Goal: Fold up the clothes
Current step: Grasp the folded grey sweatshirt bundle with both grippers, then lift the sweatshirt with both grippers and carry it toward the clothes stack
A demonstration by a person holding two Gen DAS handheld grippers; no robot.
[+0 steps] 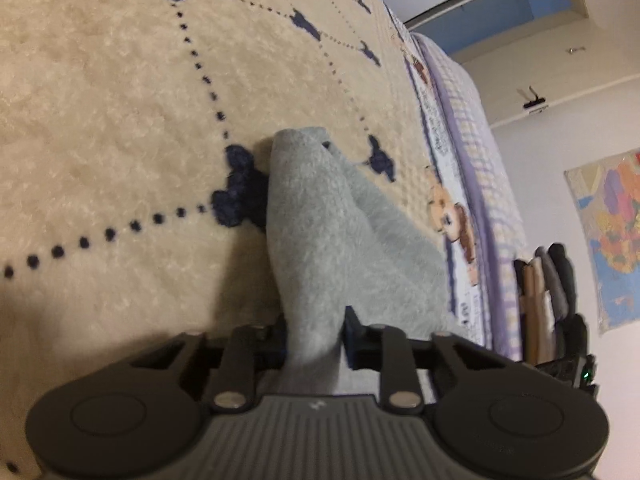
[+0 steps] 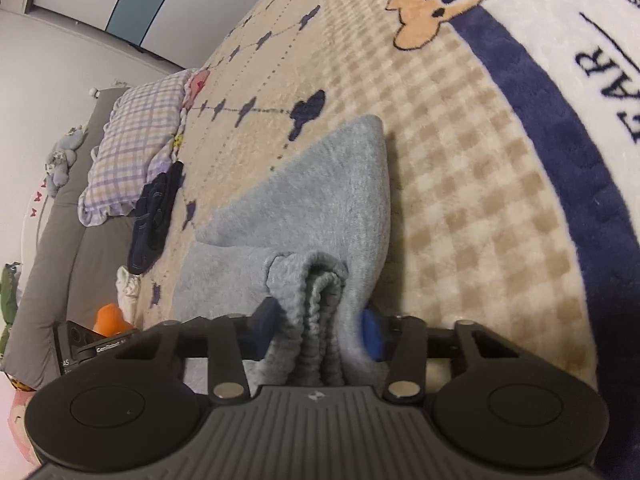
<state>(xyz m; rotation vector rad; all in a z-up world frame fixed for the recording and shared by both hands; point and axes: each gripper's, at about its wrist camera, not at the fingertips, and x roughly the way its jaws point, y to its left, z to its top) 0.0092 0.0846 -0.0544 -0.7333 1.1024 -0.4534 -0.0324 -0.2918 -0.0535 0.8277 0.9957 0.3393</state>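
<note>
Both hand-held grippers fill the bottom of their views, each clamped on the same grey fleece garment (image 1: 340,236). Largest of all is the bed, covered by a cream blanket (image 1: 120,92) with dotted navy lines and small navy shapes; toward its edge the pattern turns to beige checks, a navy band and a cartoon bear (image 2: 436,0). On this blanket lies the grey garment, partly lifted and draped in soft folds that run back from the fingers onto the bed. The left hand-held gripper (image 1: 314,340) pinches one bunched end of it between nearly closed fingers. The right hand-held gripper (image 2: 320,328) grips a thick, ribbed edge of it, folded several layers deep, its blue pads (image 2: 370,334) pressed against the cloth. Farther up the bed sits a lilac checked pillow (image 2: 136,140), with a dark navy garment (image 2: 156,216) just beside it.
</note>
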